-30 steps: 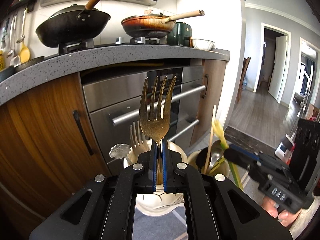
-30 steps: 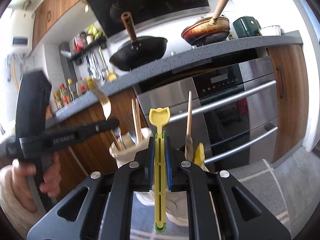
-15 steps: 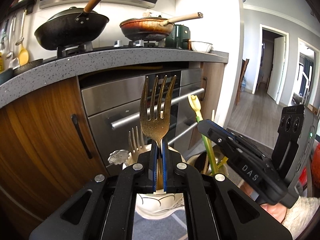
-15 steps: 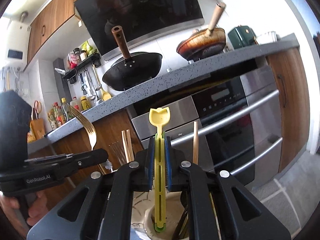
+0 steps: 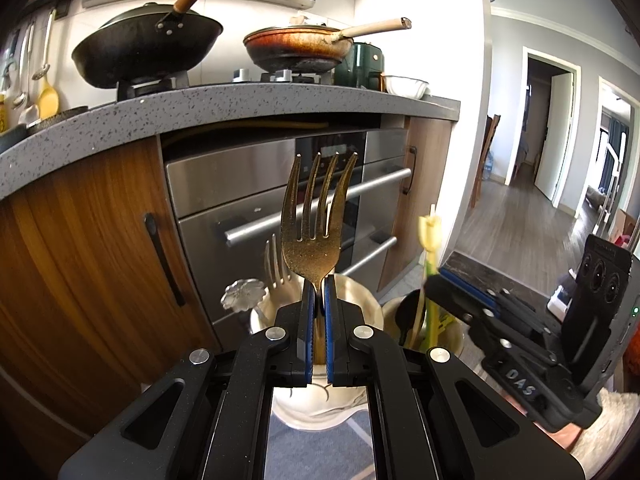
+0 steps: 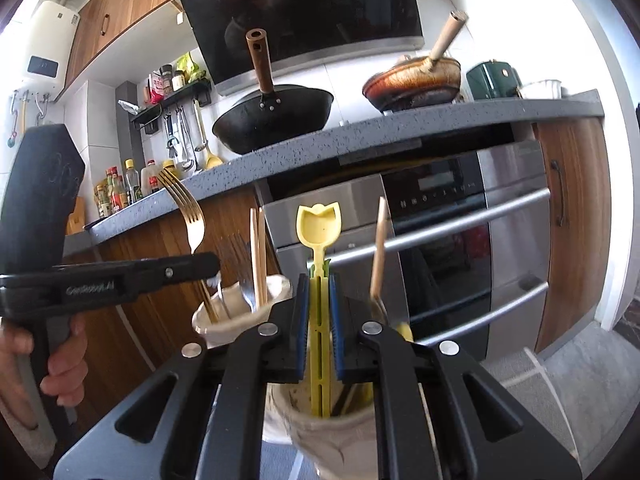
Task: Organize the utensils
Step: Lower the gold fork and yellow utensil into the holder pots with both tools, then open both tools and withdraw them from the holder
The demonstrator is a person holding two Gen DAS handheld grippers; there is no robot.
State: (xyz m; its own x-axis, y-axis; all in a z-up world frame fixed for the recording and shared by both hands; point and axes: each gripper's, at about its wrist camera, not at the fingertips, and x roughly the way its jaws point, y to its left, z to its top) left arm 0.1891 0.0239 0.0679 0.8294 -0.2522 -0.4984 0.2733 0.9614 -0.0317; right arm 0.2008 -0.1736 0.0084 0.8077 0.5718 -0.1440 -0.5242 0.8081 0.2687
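Observation:
My left gripper is shut on a gold fork, tines up, its handle reaching down into a white cup that holds a silver fork and a flower-topped utensil. My right gripper is shut on a yellow tulip-shaped spoon, its handle down inside a beige cup with a wooden stick. The left gripper with the gold fork shows over the white cup in the right wrist view. The right gripper shows beside the beige cup in the left wrist view.
Behind the cups are a steel oven with bar handles and wooden cabinets. A grey counter above carries a black wok and a brown pan. An open hallway lies to the right.
The right gripper has lowered the yellow spoon so its handle goes into the beige cup. The left gripper holds the gold fork in about the same place above the white cup.

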